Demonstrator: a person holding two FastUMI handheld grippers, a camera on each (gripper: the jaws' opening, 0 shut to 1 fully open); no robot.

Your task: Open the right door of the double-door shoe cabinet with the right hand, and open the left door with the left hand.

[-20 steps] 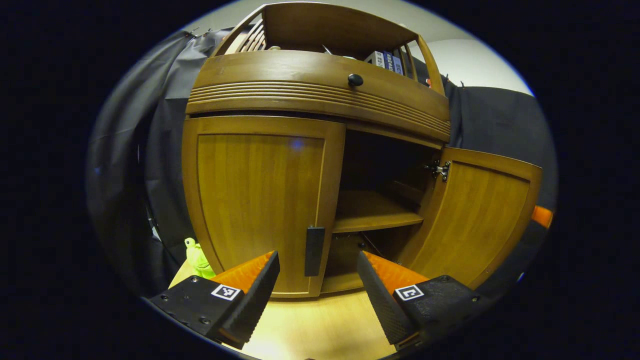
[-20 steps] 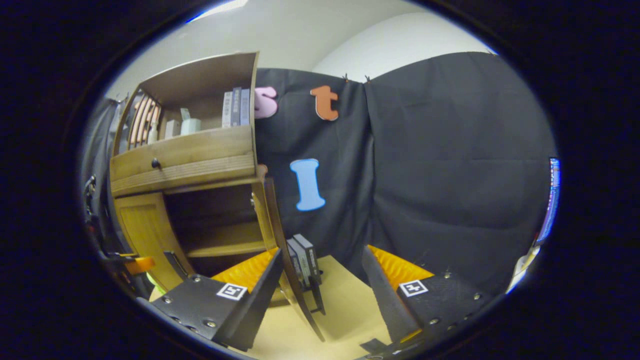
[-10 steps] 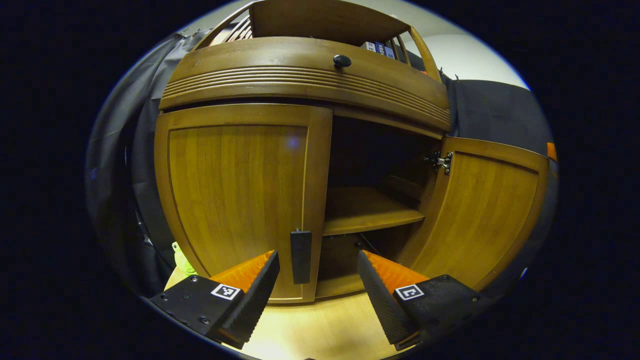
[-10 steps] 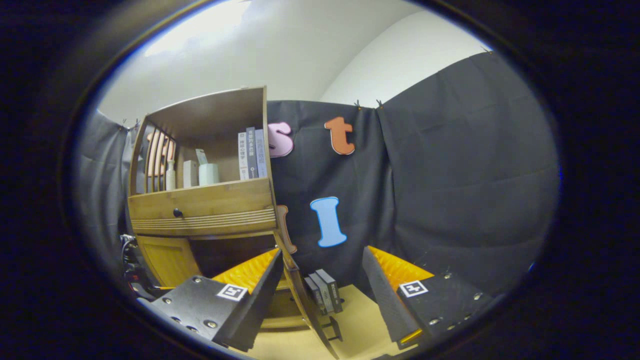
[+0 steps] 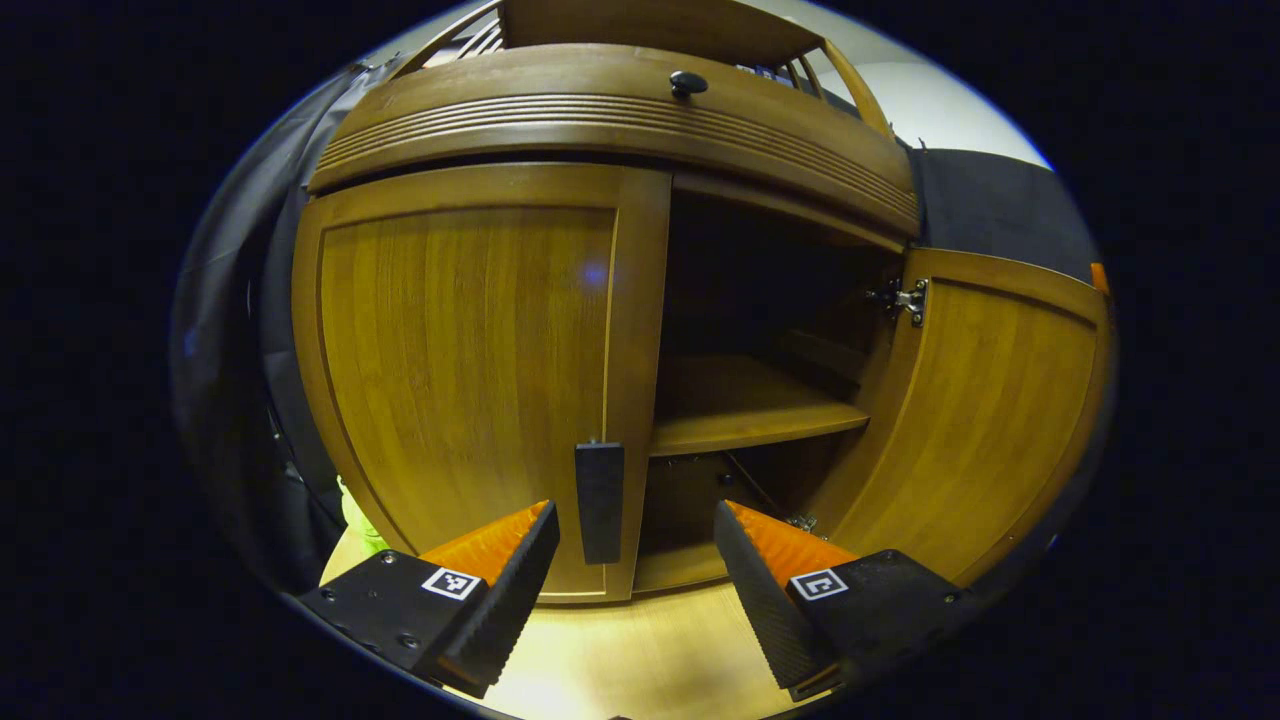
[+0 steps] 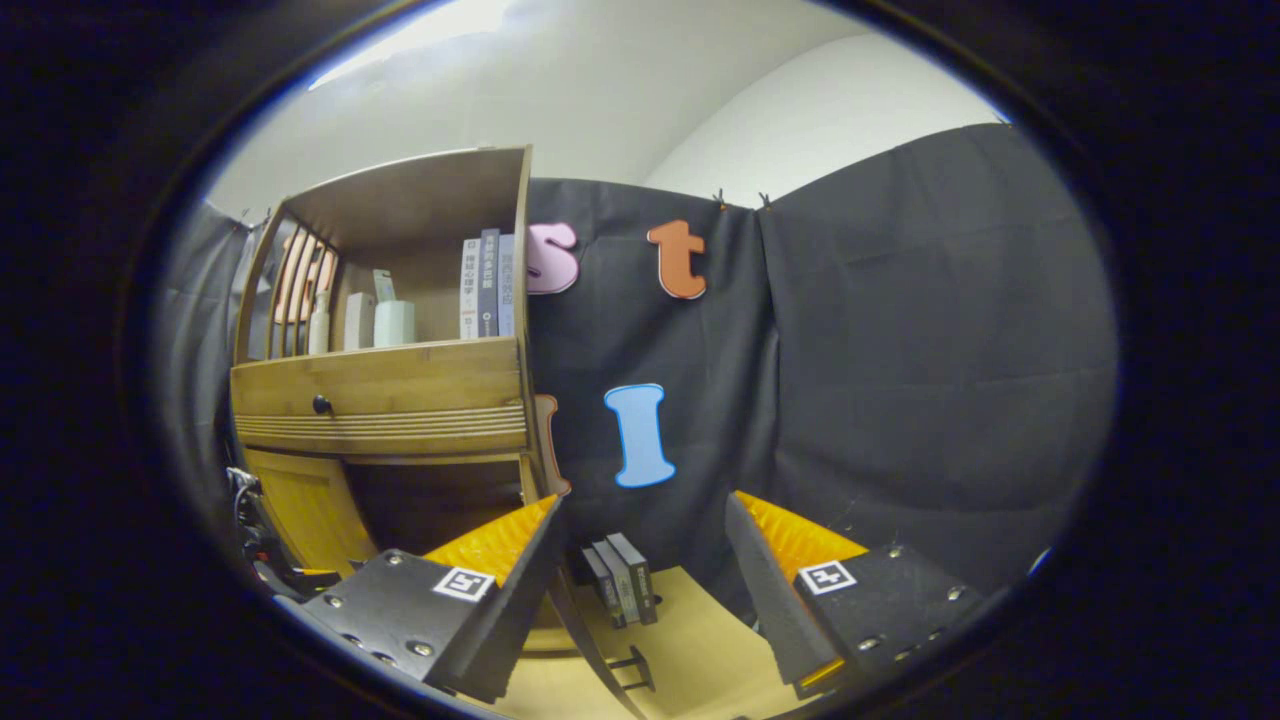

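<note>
Shoe cabinet (image 5: pixel 620 130) on pale tabletop, warm grooved wood | right door (image 5: pixel 980 400) swung open, left door (image 5: pixel 470 360) closed | left gripper (image 5: pixel 635 560) spread, lined up on dark bar handle (image 5: pixel 599 503) (likely next grasp) | right gripper (image 6: pixel 645 560) spread, holding nothing.

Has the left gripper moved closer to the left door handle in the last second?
Yes. The left gripper moved nearer: the cabinet's left door looms larger, its handle between the fingers.
</note>
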